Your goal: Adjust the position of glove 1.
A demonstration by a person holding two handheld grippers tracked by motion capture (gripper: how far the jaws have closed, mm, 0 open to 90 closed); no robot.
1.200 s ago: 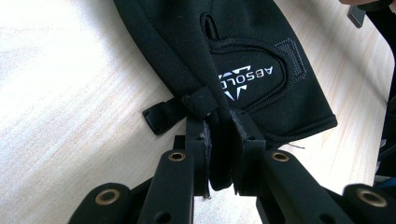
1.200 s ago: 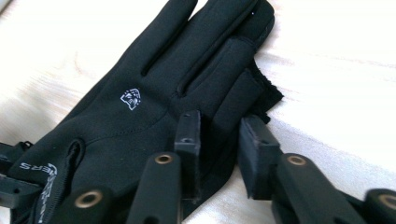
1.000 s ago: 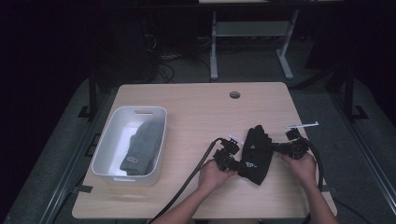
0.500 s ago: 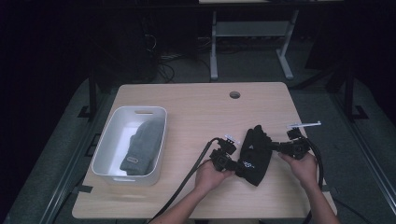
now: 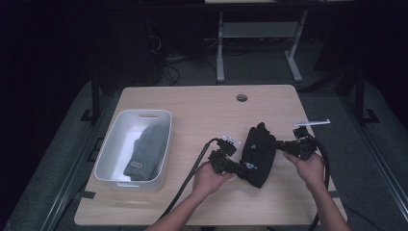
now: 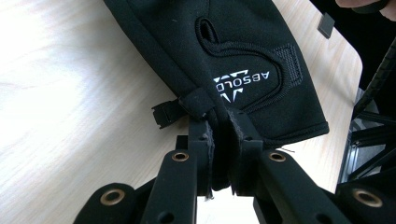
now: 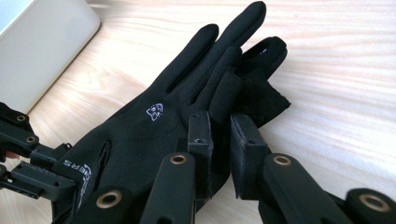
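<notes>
Glove, black, is held between my two grippers over the right half of the wooden table. My left gripper has its jaws clamped on the cuff edge; in the left gripper view the pads pinch the fabric right below the white "ABSOLO" print, beside a small black clip on the hem. My right gripper comes in from the right and bites the thumb side of the glove; in the right gripper view its jaws are closed on a fold of black fabric near the base of the fingers, with a narrow gap between the pads taken up by cloth. Glove fingers point away from me toward the far edge of the table, palm-back side up, with a small white logo on the back. I can't tell whether the middle of it touches the tabletop.

White bin sits on the left half of the table, well apart from the glove, with a grey knit item lying inside it. A round hole sits in the tabletop near the far edge.
</notes>
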